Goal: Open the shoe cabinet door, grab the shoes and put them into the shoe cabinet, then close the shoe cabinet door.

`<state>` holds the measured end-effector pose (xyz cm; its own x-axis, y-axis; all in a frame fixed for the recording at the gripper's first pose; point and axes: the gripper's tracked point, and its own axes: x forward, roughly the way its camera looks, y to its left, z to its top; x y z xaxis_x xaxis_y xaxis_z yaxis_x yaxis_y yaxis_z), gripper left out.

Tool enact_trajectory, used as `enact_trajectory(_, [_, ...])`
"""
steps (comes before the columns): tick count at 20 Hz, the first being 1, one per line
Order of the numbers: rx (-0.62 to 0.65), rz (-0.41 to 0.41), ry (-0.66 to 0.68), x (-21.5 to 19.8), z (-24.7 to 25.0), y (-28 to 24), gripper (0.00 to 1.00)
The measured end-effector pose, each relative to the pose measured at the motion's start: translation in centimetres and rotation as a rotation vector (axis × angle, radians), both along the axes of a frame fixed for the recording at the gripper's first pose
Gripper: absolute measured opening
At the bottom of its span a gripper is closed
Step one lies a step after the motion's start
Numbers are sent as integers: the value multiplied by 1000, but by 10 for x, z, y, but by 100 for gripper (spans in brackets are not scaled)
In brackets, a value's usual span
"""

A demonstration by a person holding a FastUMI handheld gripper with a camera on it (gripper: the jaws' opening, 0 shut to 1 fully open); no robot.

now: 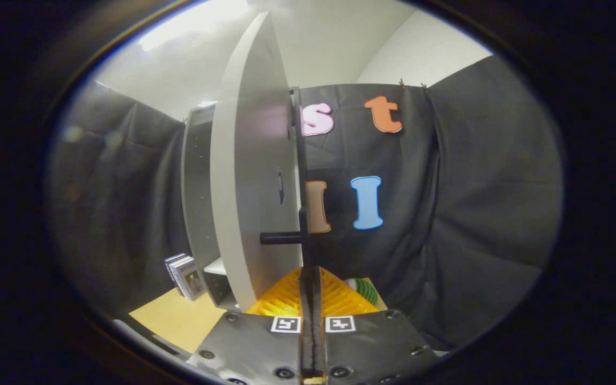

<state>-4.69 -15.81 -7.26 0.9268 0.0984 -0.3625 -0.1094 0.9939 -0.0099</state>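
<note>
Orange fingers (pixel 286 299) of the gripper (pixel 311 291) are pressed nearly together, pinching the thin dark edge of the cabinet door (pixel 252 176) that runs straight up between them. This white door stands swung out, seen almost edge-on, with a black handle (pixel 281 238) jutting from its face just above the fingertips. Behind it is the grey cabinet (pixel 198 198). Small boxes (pixel 185 275) stand on the tan floor (pixel 174 318) beside the cabinet. Something green-striped (pixel 366 290) peeks out past the right finger; whether it is a shoe I cannot tell.
</note>
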Motion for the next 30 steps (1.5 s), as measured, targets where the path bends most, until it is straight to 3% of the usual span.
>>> enact_trajectory(5, [-22,46,1,-2,0,0,3])
enact_trajectory(13, [-65,11,-41,-50,27,0,2])
enact_trajectory(18, [-122,-14,-49,-81,24,36,2])
enact_trajectory(22, [-119,-1,-4,-82,-19,96,3])
enact_trajectory(28, [-34,-14,169,-83,-106,165,7])
enact_trajectory(30, [-40,-30,231,-89,-141,175,31])
